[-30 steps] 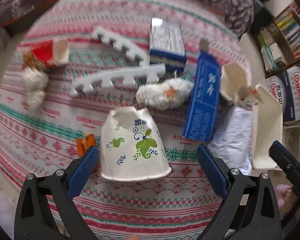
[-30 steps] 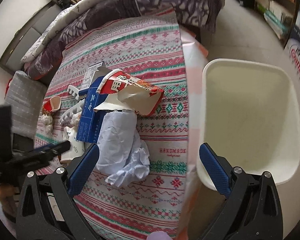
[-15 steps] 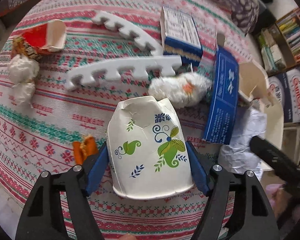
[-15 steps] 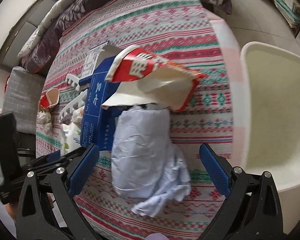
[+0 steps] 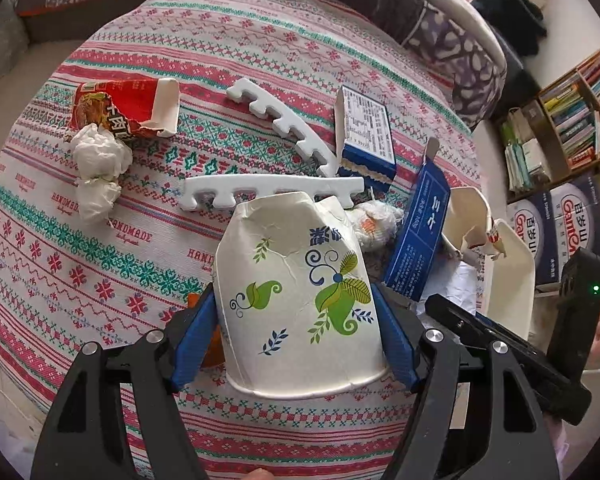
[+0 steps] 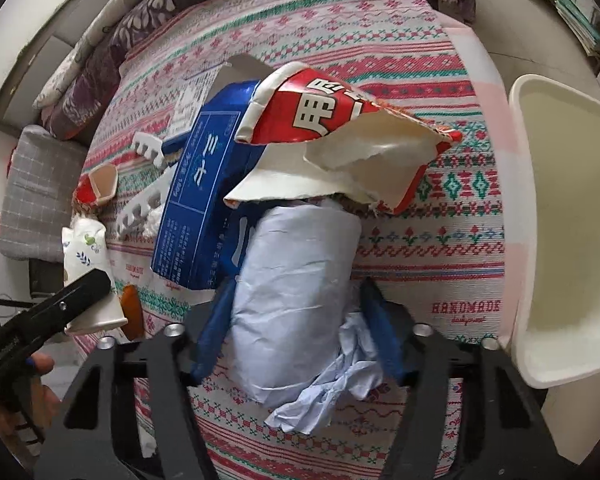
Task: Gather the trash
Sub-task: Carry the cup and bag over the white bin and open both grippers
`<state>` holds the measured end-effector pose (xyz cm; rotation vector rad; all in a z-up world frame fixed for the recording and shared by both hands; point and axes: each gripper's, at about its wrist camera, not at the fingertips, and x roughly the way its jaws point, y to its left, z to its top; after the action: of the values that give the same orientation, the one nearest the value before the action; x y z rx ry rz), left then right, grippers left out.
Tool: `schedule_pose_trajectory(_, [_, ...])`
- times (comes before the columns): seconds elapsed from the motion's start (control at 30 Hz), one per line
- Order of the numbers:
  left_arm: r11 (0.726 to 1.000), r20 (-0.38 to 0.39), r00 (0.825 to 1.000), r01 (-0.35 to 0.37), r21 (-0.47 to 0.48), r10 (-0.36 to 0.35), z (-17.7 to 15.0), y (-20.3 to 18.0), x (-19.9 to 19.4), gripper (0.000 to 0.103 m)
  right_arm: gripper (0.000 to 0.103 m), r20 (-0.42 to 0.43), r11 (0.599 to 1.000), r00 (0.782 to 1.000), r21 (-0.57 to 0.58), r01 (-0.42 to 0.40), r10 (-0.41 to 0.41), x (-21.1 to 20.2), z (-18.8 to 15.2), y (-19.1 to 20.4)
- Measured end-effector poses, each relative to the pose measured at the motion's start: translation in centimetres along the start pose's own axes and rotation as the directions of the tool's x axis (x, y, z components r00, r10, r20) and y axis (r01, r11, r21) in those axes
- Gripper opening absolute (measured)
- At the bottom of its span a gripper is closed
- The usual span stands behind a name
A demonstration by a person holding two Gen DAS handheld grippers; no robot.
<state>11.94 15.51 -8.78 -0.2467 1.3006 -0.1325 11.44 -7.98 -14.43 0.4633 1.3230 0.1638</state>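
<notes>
My left gripper (image 5: pixel 296 316) is shut on a crushed white paper cup (image 5: pixel 296 292) with green leaf print, lying on the patterned cloth; the cup also shows in the right wrist view (image 6: pixel 86 256). My right gripper (image 6: pixel 296 316) is shut on a crumpled pale blue paper wad (image 6: pixel 296 304). A cream trash bin (image 6: pixel 568 240) stands off the table's right edge, also seen in the left wrist view (image 5: pixel 508 280). Behind the wad lie a torn red noodle cup (image 6: pixel 340 128) and a blue carton (image 6: pixel 204 200).
On the cloth lie two white foam combs (image 5: pixel 272 194), a blue box (image 5: pixel 366 140), white tissue balls (image 5: pixel 98 168), a torn red cup (image 5: pixel 128 106), an orange scrap (image 6: pixel 132 312) and a white wad (image 5: pixel 376 220). Bookshelves and boxes (image 5: pixel 556 208) stand at right.
Both grippers moved forward and closed: the left onto the paper cup, the right onto the pale blue paper wad.
</notes>
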Motion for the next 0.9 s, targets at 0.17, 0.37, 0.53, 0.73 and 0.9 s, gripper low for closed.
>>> schedule_pose_trajectory(0.17, [1.000, 0.070, 0.998, 0.007, -0.003, -0.007, 0.1, -0.7, -1.2, 0.072, 0.047, 0.042, 1.000, 0.999, -0.019, -0.015, 0.016, -1.4, -0.3, 0.2])
schedule_pose_trajectory(0.37, [1.000, 0.174, 0.984, 0.022, -0.001, -0.021, 0.3, -2.0, -3.1, 0.072, 0.047, 0.120, 0.996, 0.991, -0.075, -0.055, 0.064, -4.4, -0.5, 1.0])
schedule_pose_trajectory(0.53, [1.000, 0.255, 0.967, 0.025, 0.014, -0.027, 0.4, -3.9, -4.5, 0.072, 0.047, 0.205, 0.990, 0.975, -0.123, -0.063, 0.087, -7.0, -0.9, 1.6])
schedule_pose_trajectory(0.73, [0.999, 0.341, 0.940, 0.020, 0.048, -0.035, 0.2, -6.7, -5.8, 0.073, 0.047, 0.347, 0.987, 0.934, -0.155, -0.031, 0.084, -10.6, -0.7, 0.8])
schedule_pose_trajectory(0.9, [0.996, 0.396, 0.917, 0.007, 0.084, -0.040, -0.2, -9.3, -6.1, 0.073, 0.048, 0.470, 0.991, 0.883, -0.129, 0.043, 0.023, -13.3, -0.6, -1.2])
